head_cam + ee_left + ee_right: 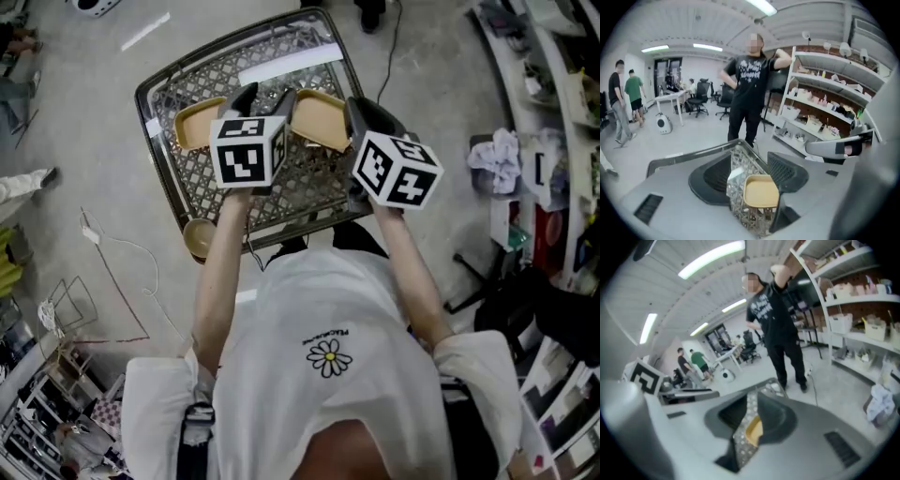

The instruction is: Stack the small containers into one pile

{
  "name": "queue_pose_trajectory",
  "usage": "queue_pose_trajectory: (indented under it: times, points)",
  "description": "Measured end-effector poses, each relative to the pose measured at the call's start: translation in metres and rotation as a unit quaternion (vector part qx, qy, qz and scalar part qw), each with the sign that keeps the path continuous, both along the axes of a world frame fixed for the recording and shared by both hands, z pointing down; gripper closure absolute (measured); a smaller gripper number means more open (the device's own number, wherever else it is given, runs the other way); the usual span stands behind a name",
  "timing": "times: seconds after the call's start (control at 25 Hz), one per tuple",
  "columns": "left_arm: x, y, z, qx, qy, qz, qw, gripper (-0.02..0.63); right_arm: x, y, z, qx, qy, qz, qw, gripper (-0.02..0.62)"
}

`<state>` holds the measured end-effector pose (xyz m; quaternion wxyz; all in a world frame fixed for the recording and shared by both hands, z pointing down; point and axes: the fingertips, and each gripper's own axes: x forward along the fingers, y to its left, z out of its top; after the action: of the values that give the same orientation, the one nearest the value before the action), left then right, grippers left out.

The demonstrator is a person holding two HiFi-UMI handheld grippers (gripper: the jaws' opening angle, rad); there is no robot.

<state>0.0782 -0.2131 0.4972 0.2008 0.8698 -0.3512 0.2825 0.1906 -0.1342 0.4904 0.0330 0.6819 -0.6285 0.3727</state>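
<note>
A metal mesh bench (185, 184) is carrying two tan containers, the left container (192, 124) and the right container (319, 117), lying apart. A bystander in a black printed T-shirt (747, 89) is standing beyond it. The left claw (752, 173) is hovering wide open over one container, and the right claw (752, 420) is narrowly parted over the other, neither gripping. The lettering above the daisy print (328, 357) is unreadable.
</note>
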Motion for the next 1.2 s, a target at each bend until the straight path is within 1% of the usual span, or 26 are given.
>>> queue_pose_trajectory:
  times: [0.08,0.16,0.24,0.32,0.4,0.48,0.56,0.64,0.72,0.92,1.0,1.04,1.08,1.12,1.2]
  points:
    - [-0.009,0.006,-0.047,0.059,0.036,-0.016,0.9975,0.368,-0.016,-0.005,-0.049,0.071,0.03,-0.017,0.997,0.521]
    - [-0.026,0.017,-0.086,0.109,0.062,-0.038,0.9914,0.393,-0.036,-0.002,-0.092,0.132,0.053,-0.032,0.989,0.532]
    - [-0.051,0.027,-0.119,0.155,0.085,-0.067,0.9821,0.441,-0.064,0.001,-0.129,0.188,0.068,-0.053,0.978,0.535]
    - [-0.082,0.04,-0.149,0.198,0.105,-0.097,0.9696,0.473,-0.096,0.01,-0.156,0.228,0.083,-0.074,0.967,0.535]
    - [-0.118,0.052,-0.176,0.241,0.125,-0.134,0.9529,0.514,-0.127,0.017,-0.174,0.255,0.103,-0.093,0.957,0.537]
    - [-0.147,0.06,-0.197,0.278,0.148,-0.171,0.9334,0.549,-0.151,0.02,-0.187,0.279,0.117,-0.111,0.947,0.541]
    - [-0.169,0.069,-0.208,0.299,0.169,-0.204,0.9165,0.568,-0.167,0.024,-0.192,0.295,0.122,-0.125,0.939,0.548]
    - [-0.187,0.075,-0.211,0.314,0.172,-0.231,0.9048,0.575,-0.178,0.028,-0.193,0.304,0.123,-0.134,0.935,0.551]
    - [-0.204,0.08,-0.214,0.327,0.166,-0.25,0.896,0.577,-0.188,0.029,-0.194,0.308,0.124,-0.142,0.933,0.552]
    - [-0.234,0.088,-0.217,0.341,0.158,-0.284,0.8818,0.578,-0.206,0.029,-0.196,0.311,0.121,-0.158,0.929,0.554]
    - [-0.245,0.088,-0.217,0.347,0.154,-0.297,0.876,0.578,-0.211,0.026,-0.194,0.308,0.113,-0.161,0.931,0.555]
    - [-0.25,0.086,-0.216,0.348,0.151,-0.301,0.8748,0.578,-0.213,0.022,-0.191,0.303,0.107,-0.162,0.933,0.555]
    - [-0.255,0.081,-0.214,0.345,0.147,-0.304,0.8759,0.577,-0.215,0.017,-0.187,0.294,0.097,-0.163,0.937,0.555]
    - [-0.261,0.074,-0.208,0.336,0.141,-0.305,0.88,0.576,-0.218,0.01,-0.181,0.28,0.086,-0.166,0.942,0.555]
    - [-0.272,0.051,-0.19,0.299,0.126,-0.306,0.8952,0.571,-0.225,-0.01,-0.162,0.242,0.062,-0.177,0.952,0.554]
